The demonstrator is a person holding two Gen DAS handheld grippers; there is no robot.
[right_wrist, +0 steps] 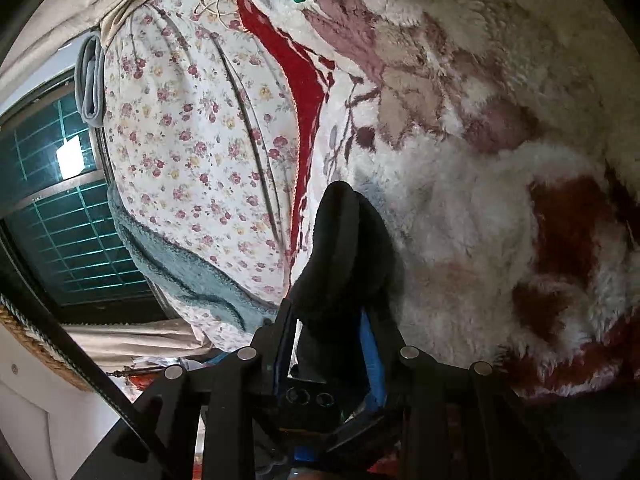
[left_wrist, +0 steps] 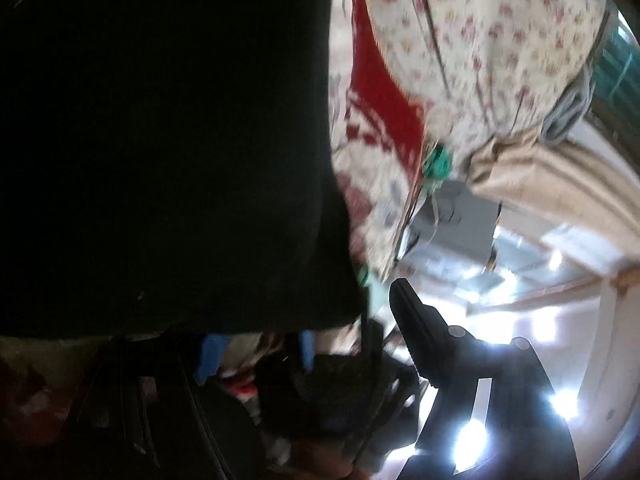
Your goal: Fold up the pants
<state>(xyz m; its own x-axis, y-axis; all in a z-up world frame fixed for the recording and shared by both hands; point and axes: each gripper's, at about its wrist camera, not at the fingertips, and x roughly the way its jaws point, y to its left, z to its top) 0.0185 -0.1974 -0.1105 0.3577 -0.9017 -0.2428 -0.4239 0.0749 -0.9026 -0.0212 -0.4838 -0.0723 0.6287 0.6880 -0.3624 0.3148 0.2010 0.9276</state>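
Right gripper clamps black pants fabric over the fluffy blanket; left gripper released.

Right gripper (right_wrist: 340, 320) grips a bunched fold of the black cloth pants (right_wrist: 344, 248), fold running away from the camera above the white-and-red fluffy blanket (right_wrist: 480, 200). Left gripper (left_wrist: 384, 320) stands released; pants (left_wrist: 160, 140) hang beside it, filling the left of its view. No legible writing. Floral quilt (right_wrist: 192, 140) behind.
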